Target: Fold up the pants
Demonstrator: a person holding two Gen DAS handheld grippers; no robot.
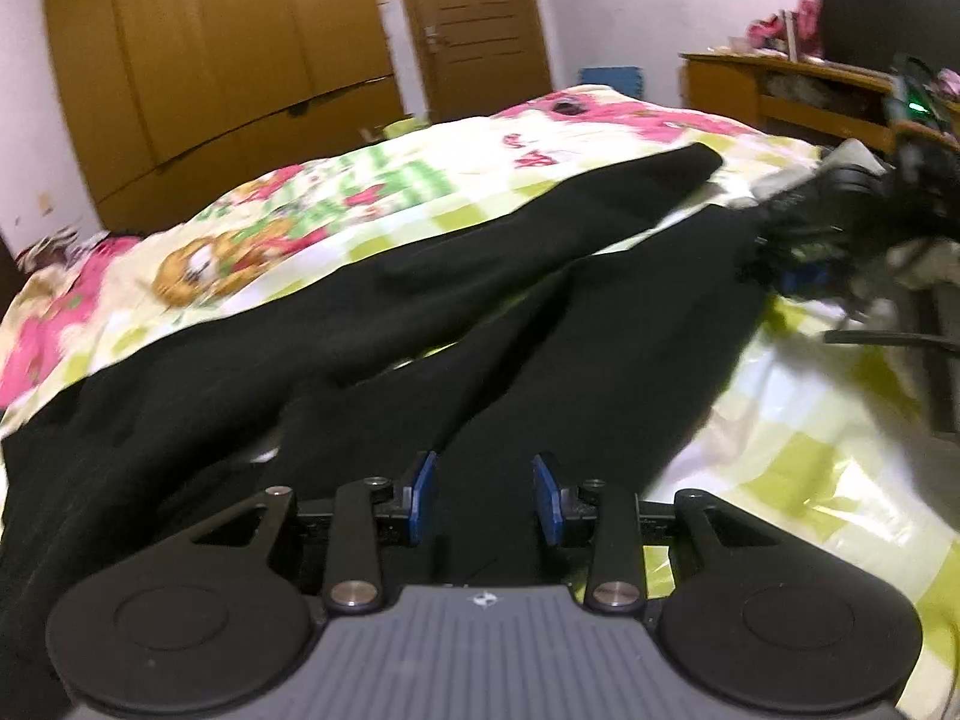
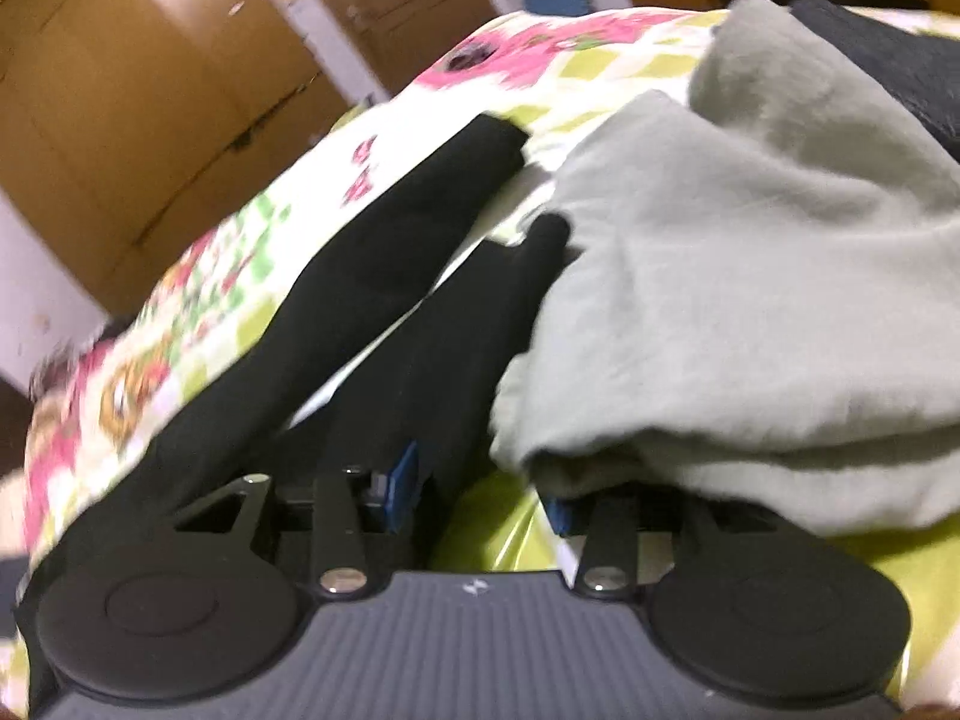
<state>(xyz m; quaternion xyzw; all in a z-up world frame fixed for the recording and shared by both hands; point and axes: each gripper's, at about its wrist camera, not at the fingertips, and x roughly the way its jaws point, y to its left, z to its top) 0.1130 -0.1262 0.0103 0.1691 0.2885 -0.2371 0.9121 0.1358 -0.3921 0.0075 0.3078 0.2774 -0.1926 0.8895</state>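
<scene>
Black pants [image 1: 372,324] lie spread on a bed, both legs running away toward the far right. My left gripper [image 1: 487,495] is open, its blue pads apart, low over the waist end of the pants. In the left wrist view the right gripper [image 1: 798,252] shows blurred at the end of the nearer leg. In the right wrist view the pants [image 2: 360,300] stretch away to the upper middle. My right gripper [image 2: 480,495] is open over the bed beside the nearer leg. Its right pad is partly hidden under a grey-green garment [image 2: 750,240].
The bed has a pink, green and white patterned cover [image 1: 336,204]. A wooden wardrobe [image 1: 228,60] and door [image 1: 474,24] stand behind. A wooden desk [image 1: 780,90] with clutter stands at the right. A dark item [image 2: 888,54] lies beyond the grey-green garment.
</scene>
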